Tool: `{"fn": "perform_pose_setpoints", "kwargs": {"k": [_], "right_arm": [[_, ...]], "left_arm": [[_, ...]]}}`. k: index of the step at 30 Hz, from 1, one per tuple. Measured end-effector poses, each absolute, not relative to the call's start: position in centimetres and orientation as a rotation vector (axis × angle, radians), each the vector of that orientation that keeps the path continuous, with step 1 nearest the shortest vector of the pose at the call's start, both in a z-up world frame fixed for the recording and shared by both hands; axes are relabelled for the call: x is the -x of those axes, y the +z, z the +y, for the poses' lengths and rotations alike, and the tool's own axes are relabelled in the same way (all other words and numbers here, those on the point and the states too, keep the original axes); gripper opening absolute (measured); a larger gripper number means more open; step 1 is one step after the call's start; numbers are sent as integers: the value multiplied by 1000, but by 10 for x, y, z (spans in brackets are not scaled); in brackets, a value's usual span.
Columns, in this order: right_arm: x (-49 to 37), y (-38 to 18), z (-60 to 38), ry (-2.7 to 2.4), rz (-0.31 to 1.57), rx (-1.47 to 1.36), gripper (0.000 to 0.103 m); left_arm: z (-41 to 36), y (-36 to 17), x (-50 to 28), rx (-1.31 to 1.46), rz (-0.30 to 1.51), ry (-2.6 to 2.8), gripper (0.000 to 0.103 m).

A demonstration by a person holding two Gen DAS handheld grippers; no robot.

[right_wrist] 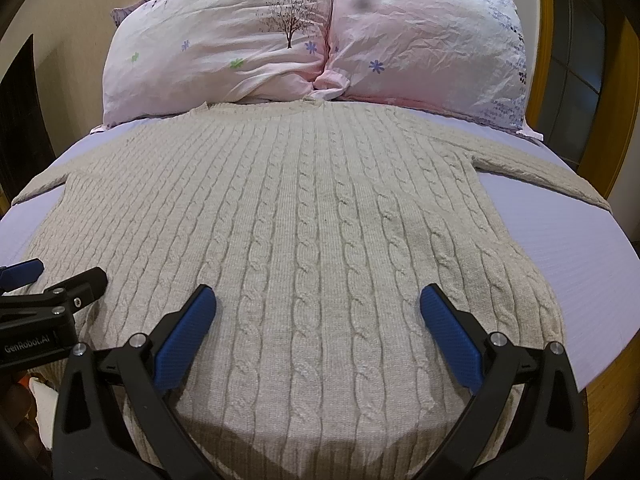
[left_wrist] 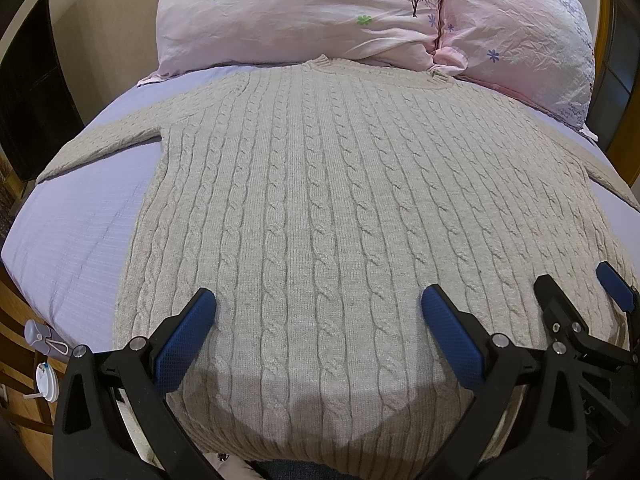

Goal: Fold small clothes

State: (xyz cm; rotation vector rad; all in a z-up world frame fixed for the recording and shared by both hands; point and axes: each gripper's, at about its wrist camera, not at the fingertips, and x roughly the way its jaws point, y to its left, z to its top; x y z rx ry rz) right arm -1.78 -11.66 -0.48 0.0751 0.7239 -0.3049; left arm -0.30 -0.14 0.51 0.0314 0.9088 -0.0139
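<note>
A beige cable-knit sweater (left_wrist: 328, 200) lies flat on the bed, neck toward the pillows, hem toward me; both sleeves spread out to the sides. It also shows in the right wrist view (right_wrist: 312, 216). My left gripper (left_wrist: 318, 308) is open and empty, hovering over the lower left part of the sweater near the hem. My right gripper (right_wrist: 318, 308) is open and empty over the lower right part. The right gripper also shows at the right edge of the left wrist view (left_wrist: 576, 284), and the left gripper at the left edge of the right wrist view (right_wrist: 60, 272).
The bed has a lilac sheet (left_wrist: 80, 232). Two pink flowered pillows (left_wrist: 304, 12) (left_wrist: 520, 28) lie at the head, touching the sweater's collar. A wooden bed frame (right_wrist: 624, 360) runs along the right. A white lidded cup (left_wrist: 46, 380) sits on the floor at left.
</note>
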Motion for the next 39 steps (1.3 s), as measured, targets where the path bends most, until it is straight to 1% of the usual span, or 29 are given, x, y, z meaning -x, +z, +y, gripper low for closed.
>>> {"fn": "perform_pose_setpoints", "kwargs": {"k": [9,11,12,13,15,17,19,20,21,22,23,24,26,27,28,32,33,36,37,38,39], "right_arm": [[10,-3,-120,-272,760,-75,101],[12,3,-129,-194,746,-128,101],[17,10,-145,-136,712,-195,101],[26,23,-174,-86,634,-305,101],[40,44,-226,-139,531,-434,101],[49,61,-279,-259,493,-504,101],[62,72,-335,-373,452,-590,100],[68,76,-371,-450,434,-650,97],[73,78,-403,-517,426,-711,83],[75,77,-423,-558,426,-752,66],[77,74,-458,-616,431,-831,59],[77,70,-483,-662,442,-897,50],[75,61,-519,-714,454,-987,44],[73,56,-534,-746,464,-1021,40],[70,48,-548,-781,476,-1058,38],[61,22,-581,-817,507,-1198,37],[58,17,-584,-825,516,-1218,34],[54,11,-585,-859,483,-1223,32],[51,8,-585,-867,468,-1216,21],[47,7,-588,-873,471,-1208,12],[48,4,-593,-874,480,-1200,8]], "left_arm": [[-2,4,-4,-37,955,-23,102],[-2,5,-6,-45,957,-34,102],[-2,5,-6,-50,955,-40,102],[-2,5,-6,-55,947,-55,102],[2,6,-7,-50,939,-87,102],[10,11,-11,3,925,-135,102],[23,21,-17,68,868,-158,102],[28,27,-20,82,828,-157,102],[32,33,-23,89,789,-152,102],[37,41,-26,99,732,-150,102],[42,45,-29,112,696,-159,102],[47,48,-32,132,664,-177,102],[58,53,-43,194,621,-229,102],[66,54,-50,215,614,-230,102],[70,55,-55,215,617,-206,102],[96,57,-70,232,626,-141,102],[103,59,-73,241,625,-127,102],[131,60,-77,271,611,-54,102],[143,61,-78,287,606,-26,102],[155,60,-79,313,598,-8,102],[162,59,-78,333,592,-1,102]]}}
